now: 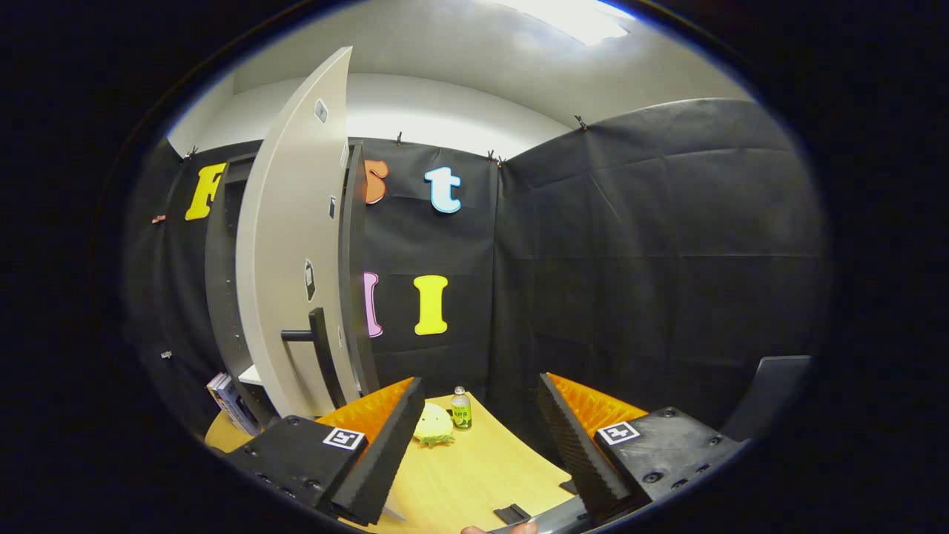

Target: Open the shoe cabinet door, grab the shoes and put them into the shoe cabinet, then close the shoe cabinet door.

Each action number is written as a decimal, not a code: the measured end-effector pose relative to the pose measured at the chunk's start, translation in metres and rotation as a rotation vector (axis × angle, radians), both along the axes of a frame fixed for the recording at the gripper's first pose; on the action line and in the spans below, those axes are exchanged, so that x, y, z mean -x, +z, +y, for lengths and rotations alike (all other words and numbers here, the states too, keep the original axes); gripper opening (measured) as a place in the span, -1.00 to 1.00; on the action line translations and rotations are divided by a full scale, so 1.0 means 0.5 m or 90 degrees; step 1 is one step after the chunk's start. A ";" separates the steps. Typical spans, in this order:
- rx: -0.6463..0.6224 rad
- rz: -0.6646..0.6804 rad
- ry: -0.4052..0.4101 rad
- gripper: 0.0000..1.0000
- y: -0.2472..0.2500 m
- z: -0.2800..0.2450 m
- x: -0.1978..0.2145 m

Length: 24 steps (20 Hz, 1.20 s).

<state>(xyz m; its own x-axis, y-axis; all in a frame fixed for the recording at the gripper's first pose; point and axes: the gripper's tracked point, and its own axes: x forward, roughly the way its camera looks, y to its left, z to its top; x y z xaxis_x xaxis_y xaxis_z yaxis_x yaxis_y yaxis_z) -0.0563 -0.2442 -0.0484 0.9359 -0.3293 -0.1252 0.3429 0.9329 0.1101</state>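
The shoe cabinet (222, 297) stands at the left of the wooden table, a dark frame with its tall light-grey door (293, 245) swung open toward me. A black bar handle (320, 356) sticks out low on the door, just beyond my left finger. My gripper (478, 445) is open, its two black ribbed fingers (382, 452) spread wide with nothing between them, held above the table. A white shelf edge shows inside the cabinet's lower part.
On the table (474, 475) ahead of the fingers lie a pale yellow plush toy (433, 424) and a small green-labelled bottle (461, 409). Books (231, 404) lean beside the cabinet's base. A small black block (511, 513) and a fingertip sit near the table's front edge.
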 end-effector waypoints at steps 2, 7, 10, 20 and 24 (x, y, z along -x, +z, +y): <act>-0.016 0.005 0.014 0.96 -0.009 0.004 -0.035; -0.040 0.033 0.059 0.96 -0.041 0.055 -0.110; -0.050 0.035 0.065 0.91 -0.037 0.062 -0.121; -0.080 0.036 0.149 0.95 -0.022 0.232 -0.115; -0.089 0.033 0.185 0.95 -0.017 0.334 -0.132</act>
